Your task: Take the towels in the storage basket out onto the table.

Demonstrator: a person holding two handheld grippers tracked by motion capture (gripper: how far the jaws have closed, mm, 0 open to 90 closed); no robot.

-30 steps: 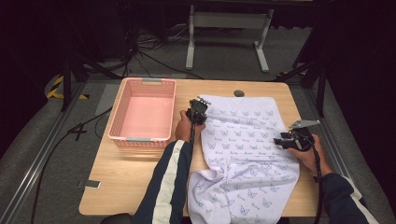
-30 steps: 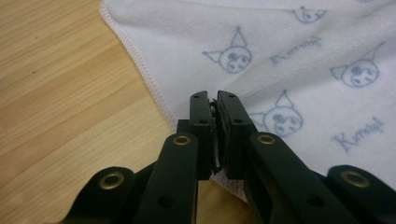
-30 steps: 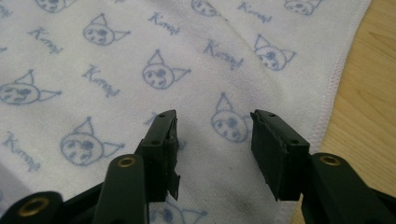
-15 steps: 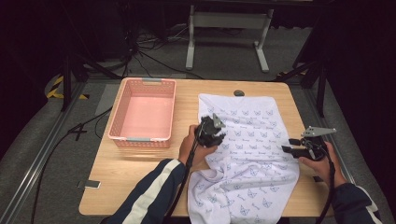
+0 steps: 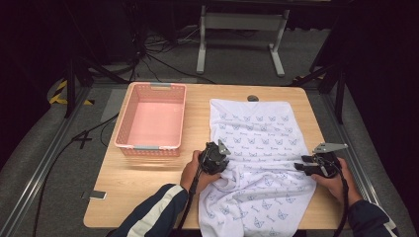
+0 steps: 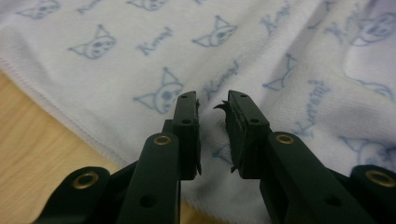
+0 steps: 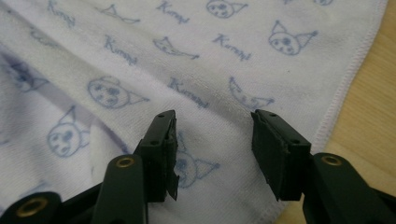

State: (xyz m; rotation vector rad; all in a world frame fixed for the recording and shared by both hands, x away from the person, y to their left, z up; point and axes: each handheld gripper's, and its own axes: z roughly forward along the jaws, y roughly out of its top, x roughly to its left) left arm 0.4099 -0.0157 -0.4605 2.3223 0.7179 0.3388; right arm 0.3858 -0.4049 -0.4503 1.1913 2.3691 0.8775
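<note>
A white towel (image 5: 257, 163) lies on my wooden surface (image 5: 143, 173), spread flat at the far end, rumpled toward me and hanging over the near edge. It is printed all over with pale blue cat-eared faces and a slanted script word; in my left tool view it seems to read "Kuromi", though the letters are soft. From above I see a pink basket (image 5: 150, 121) left of the towel, apart from it. My left tool (image 6: 212, 135) sits over the towel's left hem, its jaws a narrow gap apart after just closing in, nothing pinched between them. My right tool (image 7: 214, 154) hovers near the towel's right hem, jaws spread wide over the cloth, gripping nothing
</note>
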